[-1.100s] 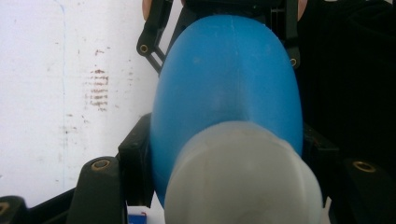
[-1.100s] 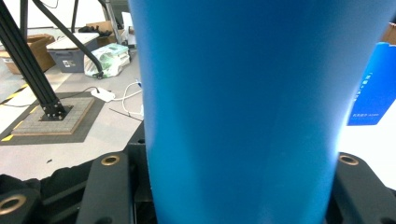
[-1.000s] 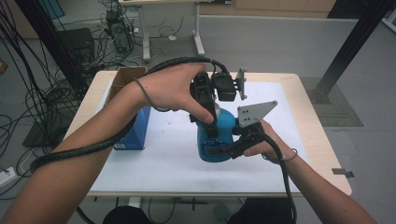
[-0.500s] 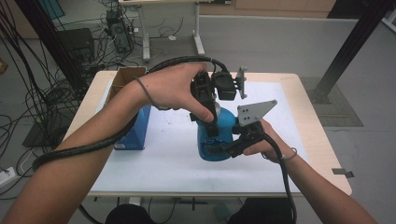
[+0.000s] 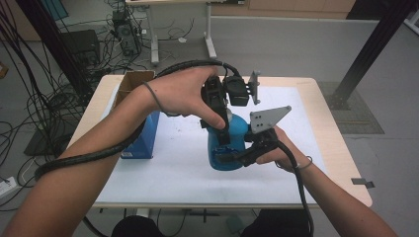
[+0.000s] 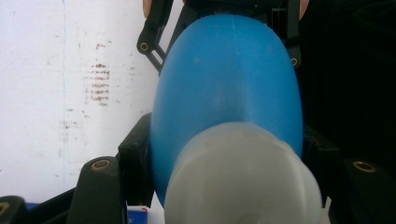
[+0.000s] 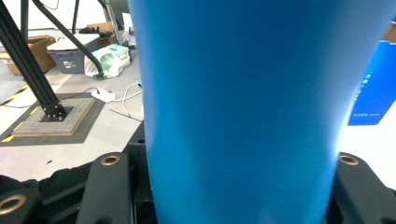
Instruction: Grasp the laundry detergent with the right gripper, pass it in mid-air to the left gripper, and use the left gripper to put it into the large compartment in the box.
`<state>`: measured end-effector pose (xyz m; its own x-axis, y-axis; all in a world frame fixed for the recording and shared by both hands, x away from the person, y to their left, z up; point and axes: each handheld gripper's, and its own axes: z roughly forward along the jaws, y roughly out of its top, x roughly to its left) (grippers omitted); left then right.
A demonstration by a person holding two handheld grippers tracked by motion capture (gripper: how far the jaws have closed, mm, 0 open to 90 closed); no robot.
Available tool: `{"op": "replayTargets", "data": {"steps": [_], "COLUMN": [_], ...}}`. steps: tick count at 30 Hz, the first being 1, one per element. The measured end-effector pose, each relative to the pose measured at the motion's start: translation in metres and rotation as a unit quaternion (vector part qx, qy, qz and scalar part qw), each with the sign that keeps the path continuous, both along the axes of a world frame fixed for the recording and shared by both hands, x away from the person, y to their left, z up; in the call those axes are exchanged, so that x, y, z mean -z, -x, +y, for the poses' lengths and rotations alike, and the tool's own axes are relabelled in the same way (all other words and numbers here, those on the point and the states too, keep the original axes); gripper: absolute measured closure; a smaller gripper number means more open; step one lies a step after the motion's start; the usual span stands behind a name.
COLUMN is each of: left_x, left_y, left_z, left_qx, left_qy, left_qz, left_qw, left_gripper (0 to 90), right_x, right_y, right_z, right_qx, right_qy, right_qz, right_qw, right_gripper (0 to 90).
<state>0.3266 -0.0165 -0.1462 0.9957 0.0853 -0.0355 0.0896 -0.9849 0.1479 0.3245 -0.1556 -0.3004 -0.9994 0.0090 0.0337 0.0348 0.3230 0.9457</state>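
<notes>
A blue bottle with a whitish cap stands on the white mat in the middle of the table. My left gripper comes down from above, and its jaws are shut on the bottle's top at the cap. In the left gripper view I look down the blue bottle, with the other gripper's black jaws at its far end. My right gripper reaches in level from the right and is shut on the bottle's lower body. The blue bottle sits between the jaws of my right gripper.
A blue carton stands at the table's left, with an open cardboard box behind it. The white mat covers most of the wooden table. Cables and equipment lie on the floor behind and to the left.
</notes>
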Motion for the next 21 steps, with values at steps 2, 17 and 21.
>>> {"op": "replayTargets", "data": {"steps": [2, 17, 21], "left_x": [0.0000, -0.0007, -0.0018], "left_y": [0.0001, 0.0002, 0.0008], "left_z": [-0.0002, 0.0000, 0.0002], "left_qx": [0.000, -0.001, 0.000], "left_qy": [-0.001, -0.002, -0.004], "left_qz": [-0.001, 0.000, -0.001], "left_qw": [1.0000, 1.0000, 1.0000], "left_gripper": [37.4, 37.4, 37.4], "right_x": [0.0000, -0.0004, -0.0010], "right_y": [-0.0001, 0.0000, 0.0004], "right_z": [-0.0002, 0.0000, 0.0002], "right_qx": [0.000, -0.001, 0.000], "right_qy": [0.000, -0.001, -0.002], "right_qz": [0.000, 0.000, -0.001], "right_qw": [1.0000, 1.0000, 1.0000], "right_gripper": [43.0, 43.0, 43.0]}}
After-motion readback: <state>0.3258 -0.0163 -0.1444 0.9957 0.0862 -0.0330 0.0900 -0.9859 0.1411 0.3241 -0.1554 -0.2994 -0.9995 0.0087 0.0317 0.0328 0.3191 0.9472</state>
